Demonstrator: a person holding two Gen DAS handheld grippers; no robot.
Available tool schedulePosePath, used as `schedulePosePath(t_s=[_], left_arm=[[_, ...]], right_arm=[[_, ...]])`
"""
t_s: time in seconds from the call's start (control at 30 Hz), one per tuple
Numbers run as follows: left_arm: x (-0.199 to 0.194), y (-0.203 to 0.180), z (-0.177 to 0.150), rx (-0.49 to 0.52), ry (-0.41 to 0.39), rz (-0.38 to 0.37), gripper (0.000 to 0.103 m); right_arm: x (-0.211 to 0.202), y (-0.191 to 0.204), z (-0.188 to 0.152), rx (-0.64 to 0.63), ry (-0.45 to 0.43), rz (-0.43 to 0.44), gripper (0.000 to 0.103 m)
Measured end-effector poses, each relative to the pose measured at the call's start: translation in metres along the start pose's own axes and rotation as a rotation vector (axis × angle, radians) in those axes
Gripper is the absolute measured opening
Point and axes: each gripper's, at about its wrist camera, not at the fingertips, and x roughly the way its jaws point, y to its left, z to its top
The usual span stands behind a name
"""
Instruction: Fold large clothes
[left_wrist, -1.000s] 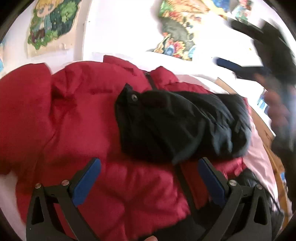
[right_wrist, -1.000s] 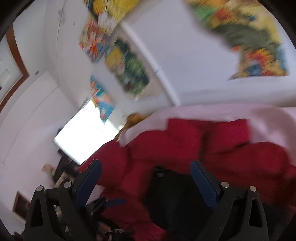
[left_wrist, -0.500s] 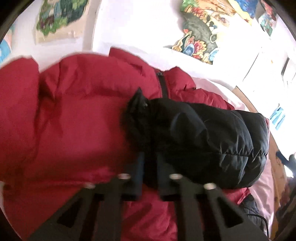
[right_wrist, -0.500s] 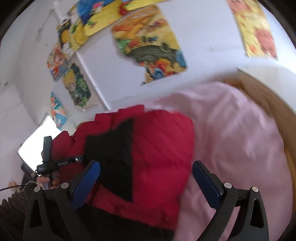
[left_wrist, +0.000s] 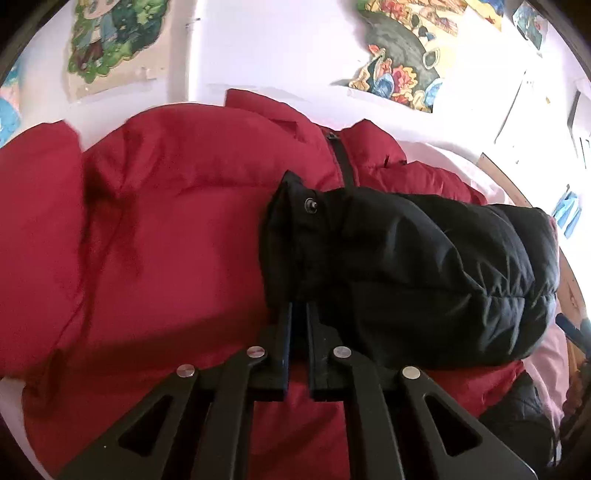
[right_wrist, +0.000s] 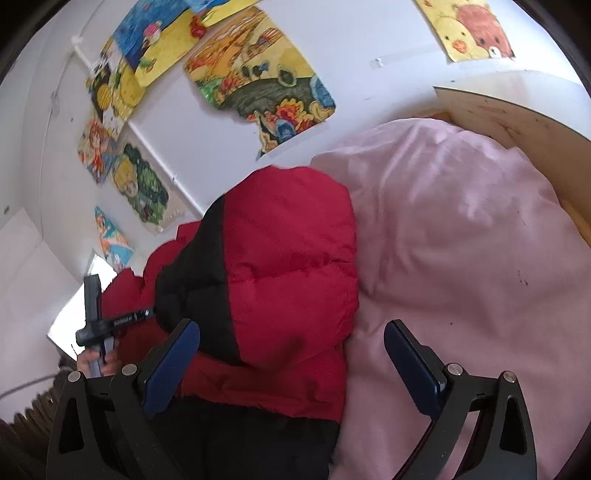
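1. Left wrist view: red jacket (left_wrist: 177, 236) spread over most of the frame, collar and zipper (left_wrist: 341, 158) at upper centre.
2. Black sleeve (left_wrist: 424, 273) folded across the jacket, at centre right, with a snap (left_wrist: 309, 205) near its left end.
3. Left gripper (left_wrist: 298, 321) at lower centre, jaws nearly together, pinched on the near edge of the black sleeve; only a thin dark fold seen between them.
4. White wall above, with one poster (left_wrist: 110, 37) at upper left and another at upper right.
5. Pink sheet (left_wrist: 546, 365) at the right edge, under the jacket.
6. Right wrist view: jacket (right_wrist: 288, 266) at centre left, bunched in a red mound with a black band along its left side and a black hem at the bottom.
7. Right gripper (right_wrist: 291, 354) at the bottom, jaws wide apart, nothing held; left pad in front of the jacket, right pad over the sheet.
8. Pink sheet (right_wrist: 461, 240) filling the right half, wooden bed frame (right_wrist: 517, 122) at upper right.
9. Left gripper (right_wrist: 99, 321) also seen at the left edge, small, with a hand (right_wrist: 92, 363) on its handle.
10. Posters (right_wrist: 258, 85) on the wall, upper left and top.
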Motion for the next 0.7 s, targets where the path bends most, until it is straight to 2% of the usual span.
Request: schedulePosePath(t_s=[0.03, 0.1, 0.2, 0.27, 0.33, 0.4, 0.47, 0.57, 0.6, 0.7], left_arm=[[0.004, -0.001, 0.001, -0.004, 0.005, 0.000, 0.004], [0.004, -0.006, 0.001, -0.005, -0.007, 0.047, 0.001], [-0.025, -0.017, 0.003, 0.027, -0.149, 0.180, 0.000], [-0.052, -0.011, 0.011, -0.004, -0.257, 0.271, 0.000], [-0.066, 0.000, 0.018, -0.040, -0.304, 0.327, 0.000], [-0.066, 0.010, 0.024, -0.044, -0.284, 0.371, 0.000], [-0.058, 0.013, 0.019, -0.028, -0.250, 0.376, 0.000], [-0.047, 0.012, 0.007, 0.003, -0.228, 0.396, 0.000], [-0.045, 0.014, 0.004, 0.002, -0.227, 0.401, 0.000], [-0.039, 0.018, 0.002, -0.026, -0.224, 0.427, 0.000]], right_arm=[[0.001, 0.002, -0.001, -0.015, 0.001, -0.010, 0.101], [0.003, 0.006, -0.001, -0.046, -0.011, -0.039, 0.101], [0.007, 0.009, 0.004, -0.072, -0.018, -0.093, 0.101], [0.011, 0.015, 0.013, -0.092, -0.042, -0.139, 0.101], [0.016, 0.020, 0.024, -0.107, -0.068, -0.170, 0.101], [0.030, 0.028, 0.040, -0.123, -0.086, -0.188, 0.101], [0.046, 0.039, 0.055, -0.168, -0.103, -0.226, 0.101], [0.077, 0.050, 0.073, -0.235, -0.137, -0.321, 0.101], [0.088, 0.050, 0.078, -0.259, -0.150, -0.383, 0.101], [0.119, 0.035, 0.088, -0.280, -0.144, -0.479, 0.102]])
